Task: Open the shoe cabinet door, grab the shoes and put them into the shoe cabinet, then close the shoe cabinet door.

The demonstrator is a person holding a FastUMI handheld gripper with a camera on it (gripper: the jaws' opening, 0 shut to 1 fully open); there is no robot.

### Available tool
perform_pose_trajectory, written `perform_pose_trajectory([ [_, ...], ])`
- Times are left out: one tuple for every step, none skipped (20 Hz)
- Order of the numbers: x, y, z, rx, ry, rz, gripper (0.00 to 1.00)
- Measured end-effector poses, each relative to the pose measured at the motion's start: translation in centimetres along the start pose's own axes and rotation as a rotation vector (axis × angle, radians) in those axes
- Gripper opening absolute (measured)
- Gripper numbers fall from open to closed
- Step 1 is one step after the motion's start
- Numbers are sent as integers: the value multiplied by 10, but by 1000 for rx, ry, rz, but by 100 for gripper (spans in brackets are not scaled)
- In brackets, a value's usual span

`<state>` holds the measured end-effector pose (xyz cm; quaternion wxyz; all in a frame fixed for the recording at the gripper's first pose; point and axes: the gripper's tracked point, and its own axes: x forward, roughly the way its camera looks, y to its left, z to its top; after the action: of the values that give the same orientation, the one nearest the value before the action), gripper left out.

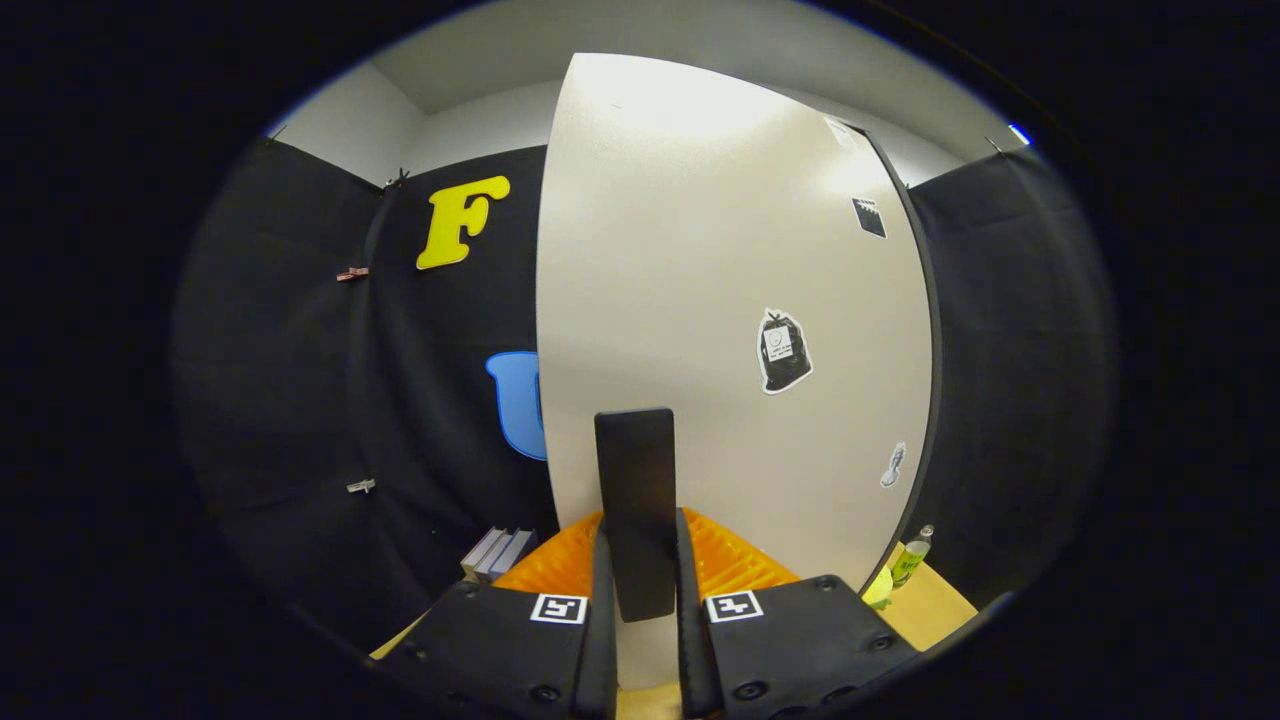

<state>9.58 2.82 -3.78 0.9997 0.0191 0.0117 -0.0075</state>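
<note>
The white shoe cabinet door (700,230) stands close in front of me, with a dark edge down its right side. Its black upright handle (635,470) sits between my two fingers. My gripper (641,535) is shut on that handle, one finger pressing on each side near its lower end. The door's left edge stands out against the black cloth wall. I cannot tell how far the door is swung.
Stickers (784,350) are stuck on the door face. Low to the left of the door lie a few books (497,553). Low to the right, a small bottle (912,558) and a yellow item (880,590) rest on a wooden surface (935,608).
</note>
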Motion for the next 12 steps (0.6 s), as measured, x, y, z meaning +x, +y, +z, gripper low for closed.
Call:
perform_pose_trajectory([
  [-7,-3,0,-1,5,18,29],
  [-13,-5,1,-3,13,34,29],
  [-21,-8,0,-6,19,50,29],
  [-27,-11,1,-10,22,64,28],
  [-33,-13,1,-14,21,76,28],
  [-38,-16,1,-15,23,87,28],
  [-44,-21,1,-13,24,97,28],
  [-50,-25,1,-13,28,107,28],
  [-55,-29,2,-12,27,116,28],
  [-59,-33,2,-12,29,125,28],
  [-64,-36,3,-11,28,134,28],
  [-66,-38,3,-11,29,141,28],
])
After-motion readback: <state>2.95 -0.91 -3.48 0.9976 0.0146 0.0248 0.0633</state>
